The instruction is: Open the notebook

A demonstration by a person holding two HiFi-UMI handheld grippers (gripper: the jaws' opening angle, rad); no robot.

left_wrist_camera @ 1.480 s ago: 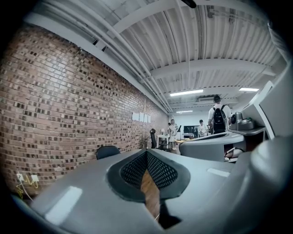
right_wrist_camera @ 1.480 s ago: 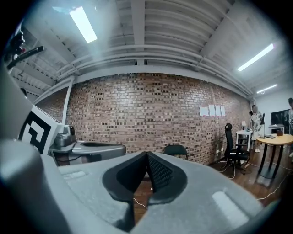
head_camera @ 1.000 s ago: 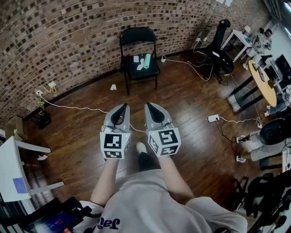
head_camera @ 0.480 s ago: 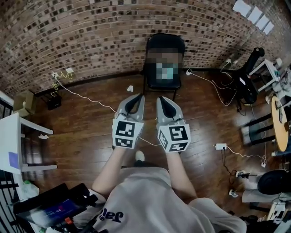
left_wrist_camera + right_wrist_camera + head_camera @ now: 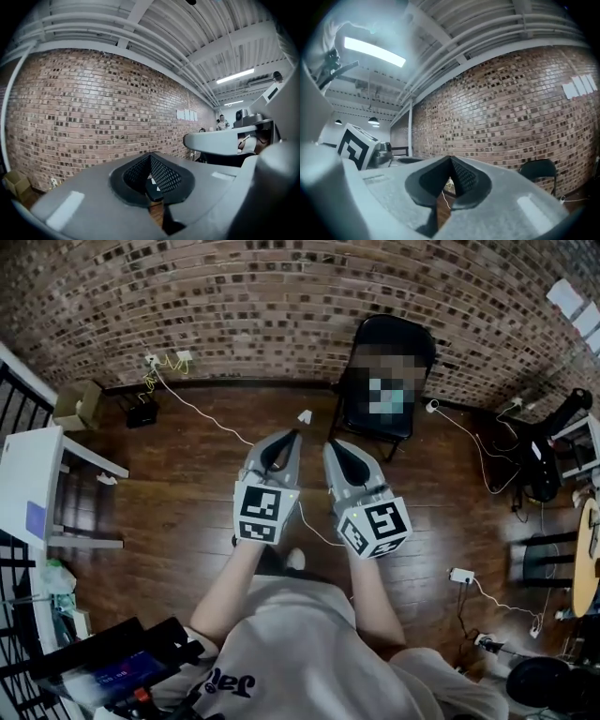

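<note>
Search is the step in hand, since no notebook shows plainly in any view. The head view looks down on a wooden floor [image 5: 178, 493], a brick wall [image 5: 281, 296], a black folding chair [image 5: 394, 334] set against it and white cables [image 5: 202, 413] trailing over the boards. The one likely candidate is a small purple-blue patch [image 5: 36, 518] near a corner of the white bench [image 5: 23, 474] at the left edge of the head view, but it is too small to tell whether that is the notebook. The left tongs [image 5: 284, 439] and the right tongs [image 5: 334, 444] are held side by side in front of the person's body, well apart from the bench, both pointing roughly level toward the wall. Each gripper view shows its jaws closed tip to tip with nothing between them, only floor and wall beyond. To do this step well, the person should bring the bench top fully into the head view and confirm what the patch is before committing either hand. Once the notebook is found, the tongs will need to open ahead of contact. A sensible plan is for one pair to press down near the spine while the other slips a tip under the free edge of the front cover and lifts it over. Coming in low along the bench edge should help catch only the cover, not a wad of pages.
</note>
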